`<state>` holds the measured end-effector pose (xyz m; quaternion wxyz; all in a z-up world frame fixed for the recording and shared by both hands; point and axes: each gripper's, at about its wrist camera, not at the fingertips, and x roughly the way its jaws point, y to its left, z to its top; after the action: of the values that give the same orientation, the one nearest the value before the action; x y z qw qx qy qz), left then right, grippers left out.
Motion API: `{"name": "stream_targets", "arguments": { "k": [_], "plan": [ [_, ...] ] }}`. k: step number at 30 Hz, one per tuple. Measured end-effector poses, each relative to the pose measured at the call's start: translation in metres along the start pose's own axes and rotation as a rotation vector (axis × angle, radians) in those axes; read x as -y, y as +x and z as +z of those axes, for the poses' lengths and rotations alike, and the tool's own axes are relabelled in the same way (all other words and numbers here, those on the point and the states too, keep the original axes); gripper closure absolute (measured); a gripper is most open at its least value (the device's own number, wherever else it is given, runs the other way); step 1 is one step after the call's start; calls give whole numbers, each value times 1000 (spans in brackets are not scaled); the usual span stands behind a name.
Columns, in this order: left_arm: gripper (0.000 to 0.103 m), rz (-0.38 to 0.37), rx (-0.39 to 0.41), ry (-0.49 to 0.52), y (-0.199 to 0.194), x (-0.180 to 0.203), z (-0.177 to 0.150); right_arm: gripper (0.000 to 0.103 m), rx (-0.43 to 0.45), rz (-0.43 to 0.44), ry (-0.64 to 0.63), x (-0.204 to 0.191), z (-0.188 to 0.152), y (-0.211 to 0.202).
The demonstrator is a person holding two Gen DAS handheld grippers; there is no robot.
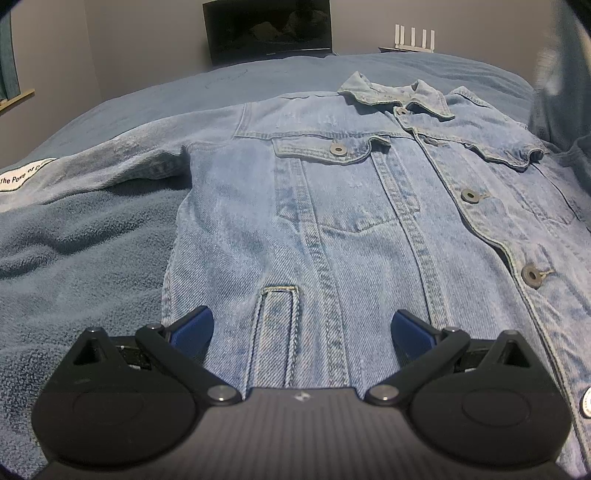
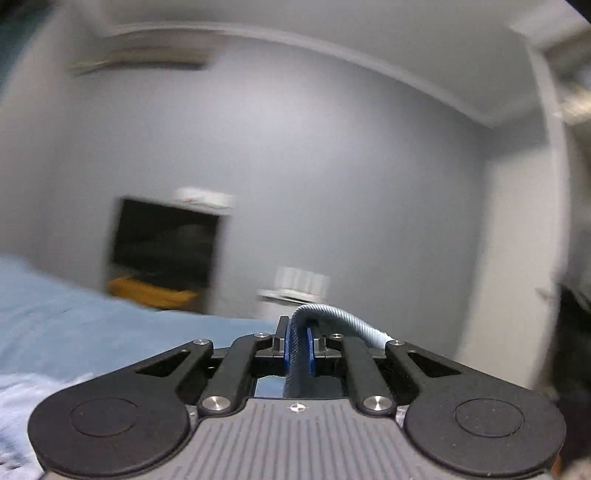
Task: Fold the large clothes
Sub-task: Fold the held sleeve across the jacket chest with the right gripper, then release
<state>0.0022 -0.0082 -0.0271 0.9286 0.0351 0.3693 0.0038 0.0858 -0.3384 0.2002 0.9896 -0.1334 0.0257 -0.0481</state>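
Note:
A light blue denim jacket (image 1: 351, 206) lies front-up and buttoned on the bed, collar far, its left sleeve spread out to the left with a white label (image 1: 22, 175). My left gripper (image 1: 302, 326) is open, blue pads wide apart, just above the jacket's lower hem area near a welt pocket. My right gripper (image 2: 299, 350) is shut on a fold of denim (image 2: 340, 323) that sticks up between the pads and bends right. It is raised and points at the wall; the view is blurred. At the right edge of the left wrist view, lifted denim (image 1: 565, 92) hangs.
The bed is covered by a blue fleece blanket (image 1: 74, 251). A dark monitor (image 1: 267, 29) and a white router (image 1: 413, 37) stand behind the bed against the grey wall. A curtain and sill are at the far left.

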Motion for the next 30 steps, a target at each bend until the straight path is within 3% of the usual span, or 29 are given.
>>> {"name": "stream_targets", "arguments": {
  "k": [3, 7, 9, 10, 11, 12, 14, 16, 20, 23, 24, 25, 28, 30],
  "plan": [
    [0, -7, -1, -7, 0, -1, 0, 94, -33, 167, -113, -79, -4, 10],
    [0, -16, -5, -15, 0, -3, 0, 96, -172, 392, -198, -176, -40, 15],
    [0, -19, -5, -17, 0, -4, 0, 93, -220, 442, -231, -207, -62, 13],
    [0, -20, -6, -17, 0, -4, 0, 87, -250, 469, -227, -221, -69, 4],
    [0, -21, -6, -17, -1, -4, 1, 73, -281, 488, -207, -226, -77, 6],
    [0, -22, -8, -16, -1, -4, 1, 65, -312, 499, -165, -230, -80, 3],
    [0, -23, -9, -16, -1, -4, 1, 47, -366, 495, -41, -218, -87, 5],
    [0, -23, -10, -14, -1, -4, 1, 44, -410, 482, 101, -195, -95, 9],
    [0, -22, -12, -11, 0, -4, 2, 44, -497, 391, 268, -176, -106, 15],
    [0, -24, -12, -11, -1, -4, 1, 48, -694, 323, 628, -147, -123, 36],
    [0, -24, -12, -11, 0, -4, 1, 48, -715, 320, 742, -138, -129, 37],
    [0, -25, -12, -11, 0, -4, 1, 48, -706, 306, 812, -131, -133, 35],
    [0, -24, -12, -10, 0, -4, 1, 50, -658, 239, 855, -118, -136, 26],
    [0, -23, -12, -10, 0, -4, 1, 49, -686, 225, 906, -111, -139, 23]
  ]
}}
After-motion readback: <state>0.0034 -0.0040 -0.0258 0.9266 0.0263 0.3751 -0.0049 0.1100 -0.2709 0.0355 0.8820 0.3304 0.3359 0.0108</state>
